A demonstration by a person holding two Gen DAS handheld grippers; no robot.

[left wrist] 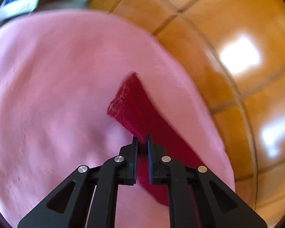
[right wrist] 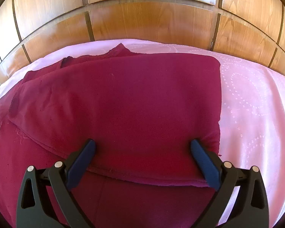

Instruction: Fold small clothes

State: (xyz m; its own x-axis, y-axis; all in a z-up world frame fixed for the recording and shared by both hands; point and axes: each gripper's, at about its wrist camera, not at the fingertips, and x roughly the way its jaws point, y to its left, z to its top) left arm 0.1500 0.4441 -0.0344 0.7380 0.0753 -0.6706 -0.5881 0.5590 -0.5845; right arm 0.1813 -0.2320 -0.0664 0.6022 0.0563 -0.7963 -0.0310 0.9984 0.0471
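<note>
Though pinched between left jaws, red garment (right wrist: 123, 98) under spread right jaws.

Glossy wooden panelling (right wrist: 150, 24) rises behind a pink bedspread (right wrist: 256, 102).

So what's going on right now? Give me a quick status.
Left claw pinched shut on a strip of the red garment. Right claw open over it. Garment partly folded on pink bedspread. Nothing in the way.

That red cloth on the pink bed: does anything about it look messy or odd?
Somewhat. In the right wrist view the red garment is folded over, but its far left edge is ragged and rumpled, with layers not lined up. The right gripper is open over it. The left gripper pinches a strip of the cloth; that view is blurred.
</note>
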